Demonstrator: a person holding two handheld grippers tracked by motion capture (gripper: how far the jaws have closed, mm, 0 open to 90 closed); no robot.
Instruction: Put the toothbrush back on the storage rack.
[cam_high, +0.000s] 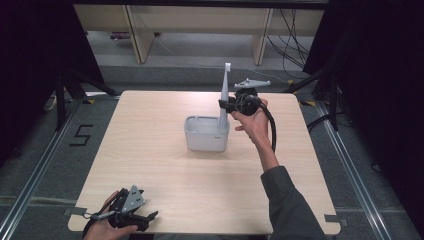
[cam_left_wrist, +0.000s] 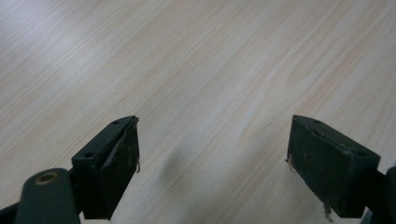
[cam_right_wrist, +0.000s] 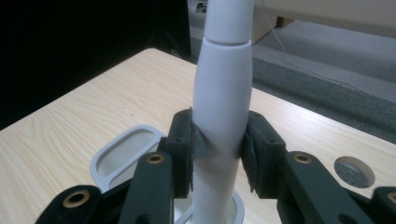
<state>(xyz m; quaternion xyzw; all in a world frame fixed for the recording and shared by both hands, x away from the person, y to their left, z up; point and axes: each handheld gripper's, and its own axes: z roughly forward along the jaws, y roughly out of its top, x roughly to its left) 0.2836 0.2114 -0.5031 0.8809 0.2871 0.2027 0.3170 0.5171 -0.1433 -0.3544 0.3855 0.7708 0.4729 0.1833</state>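
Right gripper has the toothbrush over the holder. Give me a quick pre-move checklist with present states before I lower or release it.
1. Right gripper shut on the toothbrush: ok, jaws press its handle from both sides.
2. Toothbrush upright: ok, roughly vertical in the high view.
3. Handle's lower end in a slot of the holder: ok, it passes into a round opening.
4. End seated on the holder's bottom: cannot tell, hidden.
5. Left gripper out of the way: ok, open above bare table near the front edge.

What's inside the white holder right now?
The white holder has the electric toothbrush standing in its right slot, clamped by the right gripper. The brush's base is hidden by the wall.
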